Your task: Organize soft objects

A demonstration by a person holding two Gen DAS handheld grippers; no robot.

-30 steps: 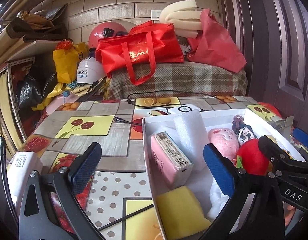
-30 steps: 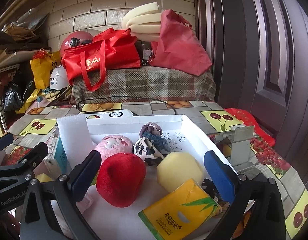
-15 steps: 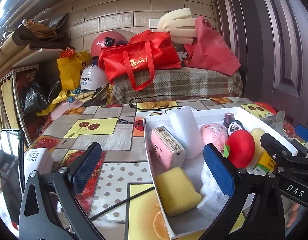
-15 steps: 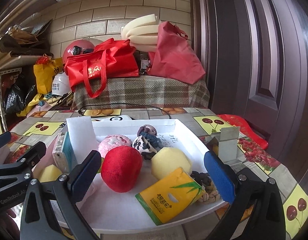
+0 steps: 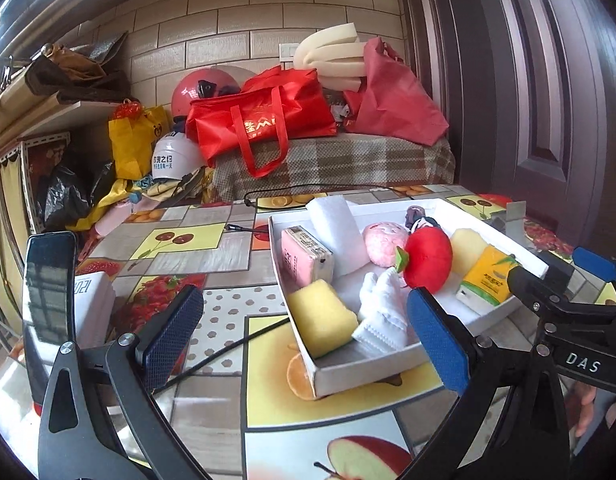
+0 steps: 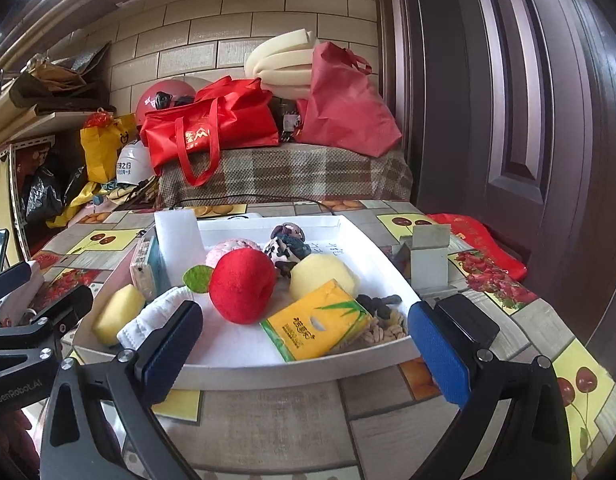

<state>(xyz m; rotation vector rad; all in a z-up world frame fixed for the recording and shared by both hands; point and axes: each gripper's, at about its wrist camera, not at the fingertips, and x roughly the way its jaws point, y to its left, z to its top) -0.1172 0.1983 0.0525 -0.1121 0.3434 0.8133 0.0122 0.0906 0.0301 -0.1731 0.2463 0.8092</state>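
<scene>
While both tongs — left [image 5: 306, 338], right [image 6: 306, 354] — hang wide open, empty, plush apple [image 6: 242, 285] sits mid-tray [image 6: 292, 372] on surface; likely light, squashy — pinch across its middle.

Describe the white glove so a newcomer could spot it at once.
Find the white tray on the fruit-print table. At its near end, the white glove lies between the yellow sponge and the red plush apple. It alone is knitted, with visible fingers and a ribbed cuff.
</scene>
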